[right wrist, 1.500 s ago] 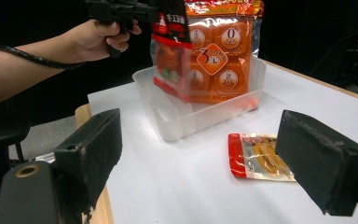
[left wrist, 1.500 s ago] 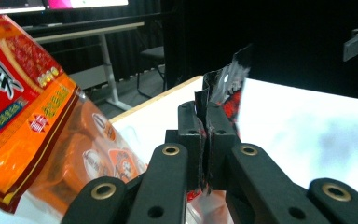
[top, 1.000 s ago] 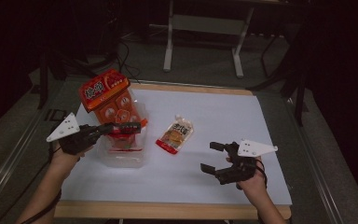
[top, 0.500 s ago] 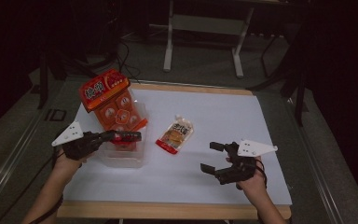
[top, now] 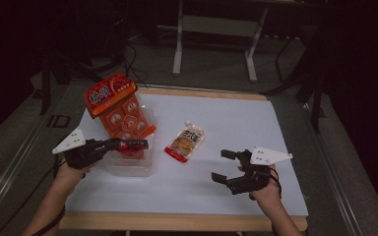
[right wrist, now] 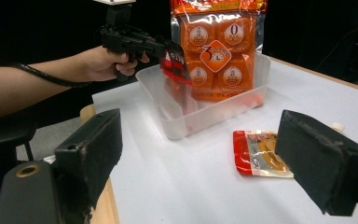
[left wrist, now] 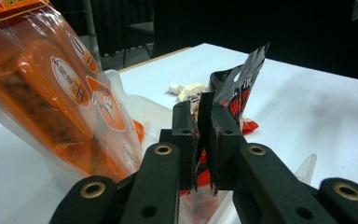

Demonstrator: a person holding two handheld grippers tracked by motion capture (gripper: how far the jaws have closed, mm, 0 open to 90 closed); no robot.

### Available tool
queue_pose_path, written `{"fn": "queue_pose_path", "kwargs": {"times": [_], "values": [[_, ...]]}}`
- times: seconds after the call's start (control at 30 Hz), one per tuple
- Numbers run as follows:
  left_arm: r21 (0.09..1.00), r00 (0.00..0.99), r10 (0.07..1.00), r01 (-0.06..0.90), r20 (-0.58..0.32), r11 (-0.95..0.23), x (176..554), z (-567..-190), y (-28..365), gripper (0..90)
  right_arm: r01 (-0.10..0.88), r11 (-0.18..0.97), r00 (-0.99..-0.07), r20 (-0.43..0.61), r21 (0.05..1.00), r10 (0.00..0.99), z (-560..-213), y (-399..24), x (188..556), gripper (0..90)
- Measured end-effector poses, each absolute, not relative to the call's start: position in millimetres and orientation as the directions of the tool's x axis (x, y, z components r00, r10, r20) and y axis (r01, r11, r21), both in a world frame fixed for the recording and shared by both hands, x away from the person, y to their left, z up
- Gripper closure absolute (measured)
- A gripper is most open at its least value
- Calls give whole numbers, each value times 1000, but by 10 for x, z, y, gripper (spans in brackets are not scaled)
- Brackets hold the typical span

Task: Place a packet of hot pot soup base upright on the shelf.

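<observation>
Black-red packet (left wrist: 235, 86) perhaps touching left gripper (left wrist: 204, 140) pads, seen close

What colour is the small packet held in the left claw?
Black and red packet, clearest in the left gripper view.

A dim lab or recording studio, to judge by the white-topped table (top: 236, 118) with wooden edge standing lit alone amid black surroundings, the grey carpet floor (top: 19, 142) around it, cables (top: 128, 59) trailing over it, and a bare metal stand (top: 214, 29) behind
</observation>
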State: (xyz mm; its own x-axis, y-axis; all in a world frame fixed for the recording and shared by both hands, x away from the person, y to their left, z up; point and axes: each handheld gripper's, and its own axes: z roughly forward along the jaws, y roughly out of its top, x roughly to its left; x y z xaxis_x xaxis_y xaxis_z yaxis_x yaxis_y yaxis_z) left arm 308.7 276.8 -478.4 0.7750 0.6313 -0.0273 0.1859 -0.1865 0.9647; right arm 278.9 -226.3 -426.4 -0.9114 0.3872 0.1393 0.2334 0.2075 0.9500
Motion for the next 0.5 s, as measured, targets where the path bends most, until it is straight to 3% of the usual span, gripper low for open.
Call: {"fn": "queue_pose_path", "kwargs": {"times": [0.23, 0.5], "values": [[968, 765, 644, 175, -20, -178, 3045, -4742, 2759, 747, 234, 203, -911, 141, 951, 388, -4259, -2275, 2794, 148], [977, 748, 661, 180, -59, -116, 3012, -4590, 2750, 518, 241, 202, -906, 145, 949, 398, -4269, -2295, 2806, 148]]}}
